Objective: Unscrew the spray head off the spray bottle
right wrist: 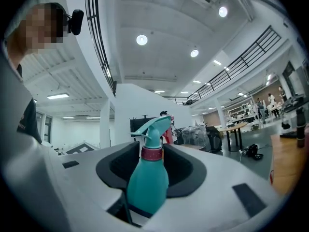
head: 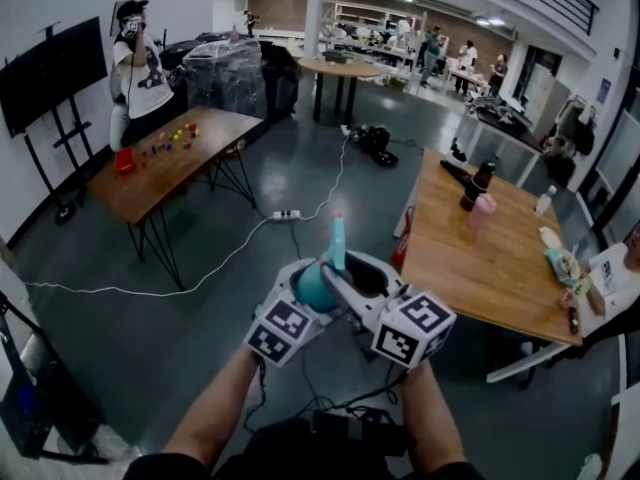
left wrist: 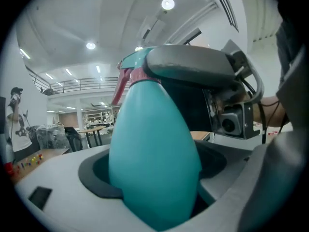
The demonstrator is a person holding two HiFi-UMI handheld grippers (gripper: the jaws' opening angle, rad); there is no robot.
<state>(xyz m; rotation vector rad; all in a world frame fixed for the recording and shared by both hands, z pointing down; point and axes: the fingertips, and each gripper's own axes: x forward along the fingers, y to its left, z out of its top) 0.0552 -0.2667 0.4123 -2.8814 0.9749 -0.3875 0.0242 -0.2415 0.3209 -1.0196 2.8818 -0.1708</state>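
A teal spray bottle (head: 320, 283) with a dark red collar and a teal spray head (head: 337, 233) is held up in the air in front of me. My left gripper (head: 305, 303) is shut on the bottle's body (left wrist: 154, 158), which fills the space between its jaws. My right gripper (head: 352, 280) reaches in from the right. In the right gripper view its jaws (right wrist: 149, 173) stand round the bottle (right wrist: 147, 178) with gaps on both sides, so it is open. The spray head (right wrist: 154, 127) sits on the neck. One grey right-gripper finger (left wrist: 193, 66) crosses near the bottle's top.
A wooden table (head: 480, 268) at the right carries a dark bottle (head: 478, 185) and small items. Another wooden table (head: 170, 168) with small coloured pieces stands at the left, a person (head: 135, 68) behind it. A white cable (head: 200, 278) runs over the floor.
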